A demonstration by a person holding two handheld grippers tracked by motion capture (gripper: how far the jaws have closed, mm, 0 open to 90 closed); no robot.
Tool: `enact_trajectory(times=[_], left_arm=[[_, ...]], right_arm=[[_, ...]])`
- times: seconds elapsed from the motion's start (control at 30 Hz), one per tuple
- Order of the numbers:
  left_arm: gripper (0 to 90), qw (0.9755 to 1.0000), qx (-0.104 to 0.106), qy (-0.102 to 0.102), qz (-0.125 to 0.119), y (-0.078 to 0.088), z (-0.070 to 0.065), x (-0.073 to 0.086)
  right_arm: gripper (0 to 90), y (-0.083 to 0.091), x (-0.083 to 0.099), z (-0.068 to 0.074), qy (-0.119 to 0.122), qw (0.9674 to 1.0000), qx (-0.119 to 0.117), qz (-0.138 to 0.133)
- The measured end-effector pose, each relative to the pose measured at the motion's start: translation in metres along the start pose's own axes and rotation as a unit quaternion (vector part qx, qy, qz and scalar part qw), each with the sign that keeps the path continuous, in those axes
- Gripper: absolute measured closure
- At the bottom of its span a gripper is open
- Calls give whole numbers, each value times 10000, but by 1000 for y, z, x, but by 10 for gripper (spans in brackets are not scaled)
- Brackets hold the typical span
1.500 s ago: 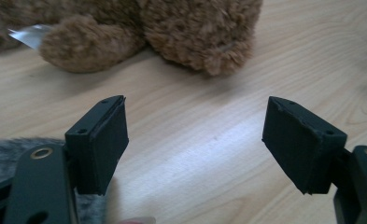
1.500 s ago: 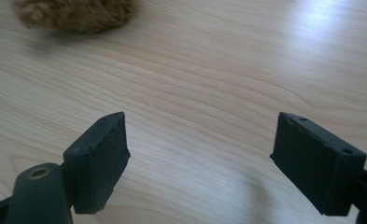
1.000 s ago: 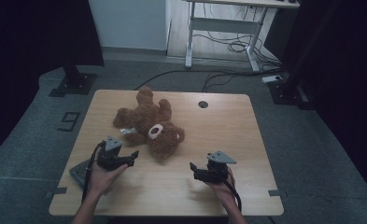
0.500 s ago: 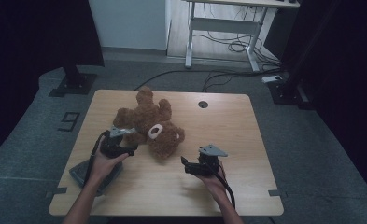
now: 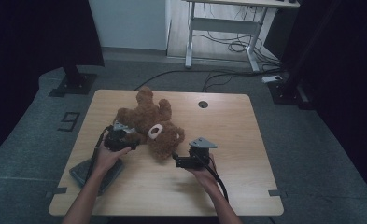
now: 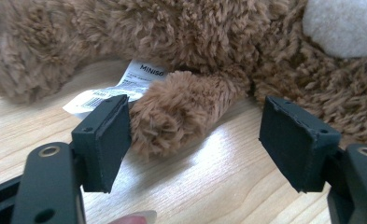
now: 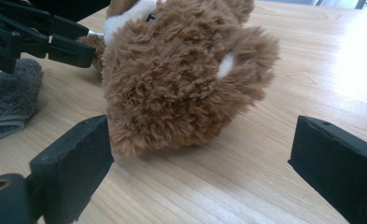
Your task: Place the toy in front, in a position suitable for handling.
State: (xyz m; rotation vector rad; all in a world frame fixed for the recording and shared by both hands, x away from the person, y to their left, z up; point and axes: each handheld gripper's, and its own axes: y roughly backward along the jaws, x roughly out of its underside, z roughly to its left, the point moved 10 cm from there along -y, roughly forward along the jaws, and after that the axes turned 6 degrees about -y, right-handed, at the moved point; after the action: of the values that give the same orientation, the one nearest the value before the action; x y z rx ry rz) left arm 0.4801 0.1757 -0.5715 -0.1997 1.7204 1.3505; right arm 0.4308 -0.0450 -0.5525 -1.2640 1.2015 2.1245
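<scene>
Lying mid-table on the wooden table (image 5: 246, 140): brown teddy bear (image 5: 148, 123). At its left, left gripper (image 6: 195, 135) — jaws wide, just been narrowing, straddling the bear's paw (image 6: 176, 109), left pad brushing fur. At its near right, right gripper (image 7: 200, 154) — jaws spread, just been widening, flanking the head (image 7: 181, 74), unclamped.

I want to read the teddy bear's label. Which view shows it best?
The left gripper view: the white label lies close, print partly legible, behind the bear's paw. The high view gives the whole teddy bear, the right gripper view its head.
</scene>
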Motion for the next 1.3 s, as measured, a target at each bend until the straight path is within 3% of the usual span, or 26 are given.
enact_trajectory(times=[0.17,0.37,0.6,0.7,0.83,0.97,1.0,1.07,1.1,1.2,1.23,1.3], left_arm=[[261,10000,-20,-42,19,-4,0,0],[288,9999,-89,-78,35,-7,2,0],[305,9999,-116,-31,82,-13,4,0],[278,9999,-126,-8,61,-12,7,0],[234,9995,-286,100,-26,-8,18,0],[190,9992,-276,246,125,-17,25,5],[194,9993,-164,231,236,-24,23,8],[194,9993,-145,197,279,-28,21,9],[200,9993,-121,148,313,-30,18,9],[348,9995,-68,50,290,-34,12,8],[348,9995,-36,21,310,-34,10,9],[492,9993,4,-1,371,-34,7,10]], right_arm=[[10,-13,0,4,43,9999,45,81],[0,-30,2,13,-112,9997,-46,196],[0,-49,3,14,-261,9989,249,289],[0,-57,2,15,-262,9986,320,318],[0,-64,3,16,-268,9985,278,377],[0,-64,2,18,-218,9989,229,353],[0,-65,1,18,-198,9989,229,352],[0,-65,1,18,-208,9989,212,360],[0,-66,2,18,-212,9989,204,371],[10,-70,2,18,-153,9989,186,412],[10,-70,2,18,-153,9989,186,412],[14,-73,2,16,-190,9986,193,444]])
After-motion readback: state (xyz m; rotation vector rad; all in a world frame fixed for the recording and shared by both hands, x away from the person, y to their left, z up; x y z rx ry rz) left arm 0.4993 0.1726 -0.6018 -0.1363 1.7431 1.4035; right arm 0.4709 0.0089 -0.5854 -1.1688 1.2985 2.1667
